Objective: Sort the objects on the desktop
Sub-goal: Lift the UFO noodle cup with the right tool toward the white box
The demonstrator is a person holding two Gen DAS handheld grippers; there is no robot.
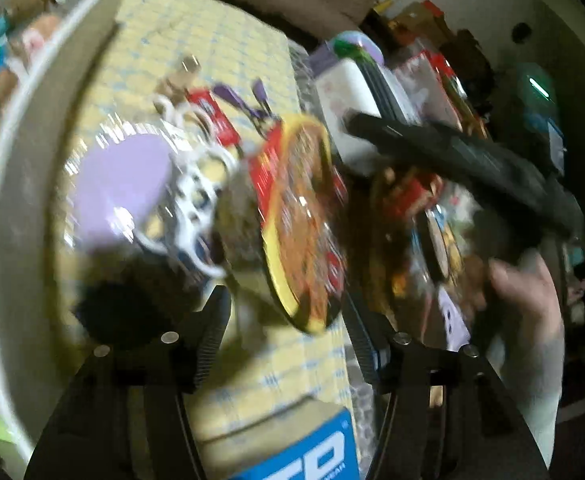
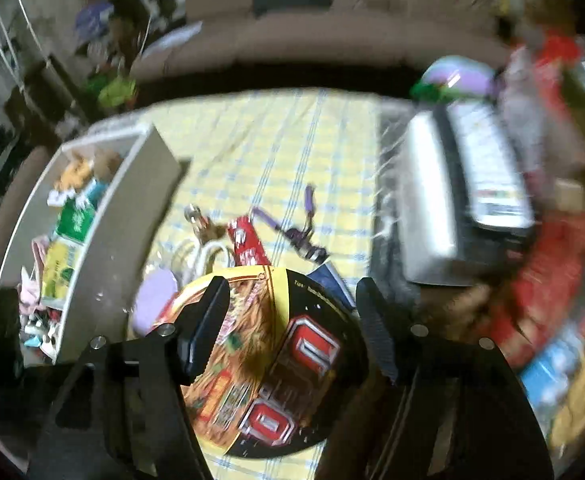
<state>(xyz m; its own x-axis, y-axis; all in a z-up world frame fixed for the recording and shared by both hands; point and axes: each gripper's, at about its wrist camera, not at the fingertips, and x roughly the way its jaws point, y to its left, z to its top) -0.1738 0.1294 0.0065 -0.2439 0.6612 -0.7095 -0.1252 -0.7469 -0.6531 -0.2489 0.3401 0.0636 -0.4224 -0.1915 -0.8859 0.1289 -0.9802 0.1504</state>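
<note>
1. Sitting between the fingers of the left gripper (image 1: 288, 300), the noodle bowl (image 1: 304, 220) is tilted on edge above the yellow checked cloth (image 1: 212, 40); jaws are wide, real grip cannot be told (blur).
2. Bowl is prob. light, thin-walled, with slippery film lid; better to hold the rim w/ soft pressure.
3. Right gripper (image 2: 292, 320) is spread wide above the same bowl (image 2: 268, 360), holding nothing.
4. White storage box (image 2: 104, 216) stands left of it.

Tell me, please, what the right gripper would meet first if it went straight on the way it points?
Probably the round noodle bowl lying between the right gripper's open fingers; depth is blurred, so contact is unclear.
</note>
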